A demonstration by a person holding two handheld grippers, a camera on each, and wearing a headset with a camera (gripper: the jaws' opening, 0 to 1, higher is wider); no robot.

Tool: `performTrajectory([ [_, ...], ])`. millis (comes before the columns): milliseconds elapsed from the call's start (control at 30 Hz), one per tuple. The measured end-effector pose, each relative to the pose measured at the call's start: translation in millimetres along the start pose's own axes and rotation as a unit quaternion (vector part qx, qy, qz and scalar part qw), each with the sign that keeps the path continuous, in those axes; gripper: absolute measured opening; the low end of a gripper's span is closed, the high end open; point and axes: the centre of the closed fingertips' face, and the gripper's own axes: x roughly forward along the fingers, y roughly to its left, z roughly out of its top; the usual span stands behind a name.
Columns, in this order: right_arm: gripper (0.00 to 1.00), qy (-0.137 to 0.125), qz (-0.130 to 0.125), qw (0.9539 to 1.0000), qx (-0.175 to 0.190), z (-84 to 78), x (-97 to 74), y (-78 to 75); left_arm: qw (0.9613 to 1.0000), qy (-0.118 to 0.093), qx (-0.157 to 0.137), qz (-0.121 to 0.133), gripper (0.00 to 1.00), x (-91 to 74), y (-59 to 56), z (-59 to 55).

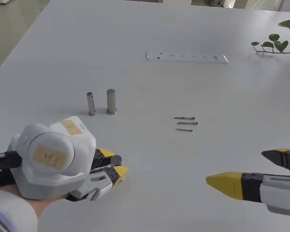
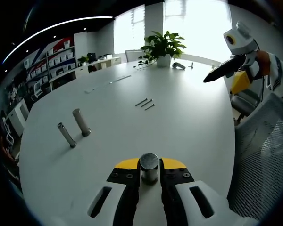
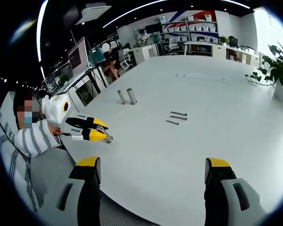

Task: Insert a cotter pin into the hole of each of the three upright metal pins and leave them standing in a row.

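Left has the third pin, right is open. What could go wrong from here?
1. The held pin sits at the fingertips of the left gripper; it could slip or land tilted.
2. The two standing pins are close together; setting the third beside them might knock one over.
3. The cotter pins lie flat and bunched; the right gripper may scatter them.
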Motion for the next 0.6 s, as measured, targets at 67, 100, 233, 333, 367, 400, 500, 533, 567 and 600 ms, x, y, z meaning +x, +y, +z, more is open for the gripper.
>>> performTrajectory([
  [67,0.90,0.000,0.000,1.0000,-0.001,0.1,0.2,0.0,0.9999,-0.005,0.005,-0.008,0.18,-3.1,-1.1,3.4],
  [100,0.90,0.000,0.000,1.0000,-0.001,0.1,0.4,0.1,0.9999,-0.009,0.006,-0.010,0.21,-4.0,-1.4,5.2],
  [233,0.90,0.000,0.001,1.0000,-0.004,1.5,-0.2,1.1,0.9994,-0.021,0.018,-0.021,0.37,-9.4,-4.9,12.3],
  [333,0.90,-0.003,0.001,1.0000,-0.006,3.8,-1.0,1.1,0.9984,-0.029,0.025,-0.041,0.45,-15.1,-11.8,18.1],
  [367,0.90,-0.003,0.000,1.0000,-0.006,4.4,-1.1,0.9,0.9981,-0.031,0.024,-0.047,0.47,-17.5,-14.6,19.7],
  [400,0.90,-0.004,-0.001,1.0000,-0.005,5.0,-1.4,0.4,0.9979,-0.029,0.023,-0.053,0.48,-19.0,-16.9,20.0],
  [500,0.90,-0.010,0.000,0.9999,-0.003,8.3,-2.7,0.9,0.9968,-0.021,0.040,-0.066,0.52,-24.7,-24.9,18.1],
  [533,0.90,-0.012,0.001,0.9999,-0.003,9.2,-3.3,0.8,0.9968,-0.021,0.040,-0.067,0.57,-25.8,-25.6,18.0],
  [567,0.90,-0.012,0.000,0.9999,-0.004,9.5,-3.6,0.8,0.9965,-0.020,0.039,-0.071,0.61,-27.8,-27.8,17.7],
  [600,0.90,-0.011,0.000,0.9999,-0.005,9.7,-3.9,0.5,0.9962,-0.021,0.038,-0.076,0.65,-29.2,-29.7,17.3],
])
